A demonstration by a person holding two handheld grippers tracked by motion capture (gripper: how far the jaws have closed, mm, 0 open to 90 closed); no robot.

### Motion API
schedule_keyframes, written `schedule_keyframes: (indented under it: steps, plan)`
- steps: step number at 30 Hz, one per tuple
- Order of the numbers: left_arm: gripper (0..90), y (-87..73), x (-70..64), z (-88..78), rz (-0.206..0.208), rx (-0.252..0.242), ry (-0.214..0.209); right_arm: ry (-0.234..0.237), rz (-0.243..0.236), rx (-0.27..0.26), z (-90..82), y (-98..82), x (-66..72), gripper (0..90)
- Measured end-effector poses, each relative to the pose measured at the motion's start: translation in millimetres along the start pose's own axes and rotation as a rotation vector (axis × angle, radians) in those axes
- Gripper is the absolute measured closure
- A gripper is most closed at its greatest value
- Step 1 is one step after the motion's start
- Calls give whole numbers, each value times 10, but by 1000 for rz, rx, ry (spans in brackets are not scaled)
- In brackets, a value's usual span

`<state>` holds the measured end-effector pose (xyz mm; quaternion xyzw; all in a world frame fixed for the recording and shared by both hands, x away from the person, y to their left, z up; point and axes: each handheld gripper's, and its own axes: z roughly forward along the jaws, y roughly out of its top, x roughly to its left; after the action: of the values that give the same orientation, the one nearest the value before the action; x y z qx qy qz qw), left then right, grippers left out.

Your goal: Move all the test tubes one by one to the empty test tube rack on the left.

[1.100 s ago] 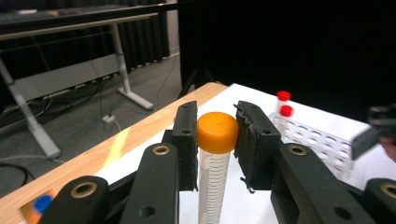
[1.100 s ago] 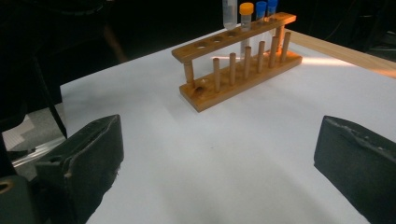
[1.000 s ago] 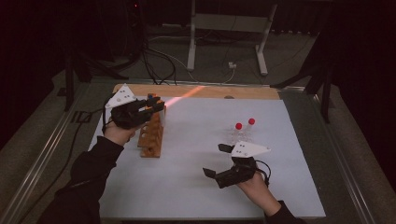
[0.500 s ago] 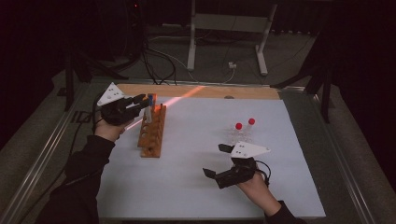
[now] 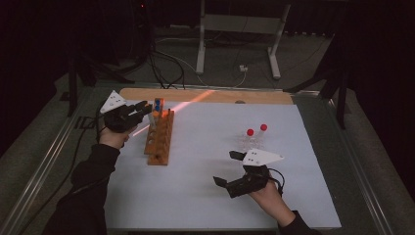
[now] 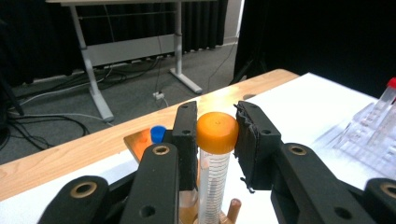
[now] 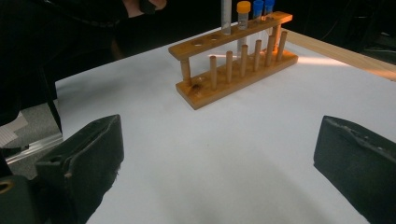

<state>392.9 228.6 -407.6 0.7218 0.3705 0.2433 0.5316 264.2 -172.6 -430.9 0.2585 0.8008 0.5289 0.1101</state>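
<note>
From the high view I read no writing anywhere; my left gripper (image 5: 142,110) sits at the far end of the wooden rack (image 5: 160,138) on the bench (image 5: 195,196), its tube too small to make out. My right gripper (image 5: 230,169) rests well apart, jaws wide with nothing between them.

In the left gripper view the pads clamp the orange-capped tube (image 6: 215,158); its graduation marks are unreadable and its foot is cut off.

In the right gripper view that tube (image 7: 243,18) stands in the rack.
</note>
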Motion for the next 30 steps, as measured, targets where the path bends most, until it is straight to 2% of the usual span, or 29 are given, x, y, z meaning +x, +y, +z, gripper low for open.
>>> schedule_keyframes:
  steps: [10, 17, 23, 30]
  plan:
    - [715, -237, -31, 134, -8, 61, 10, 3, 3, -1, -9, -7, -3, 15]
    - [714, -363, -29, 168, -19, 83, 19, 5, 1, 4, -6, -6, 3, 15]
    - [713, -414, -57, 203, 7, 103, 24, 8, -1, 5, 0, -7, 7, 15]
    - [705, -416, -50, 203, -10, 111, 9, 11, 1, 6, -8, -5, 4, 15]
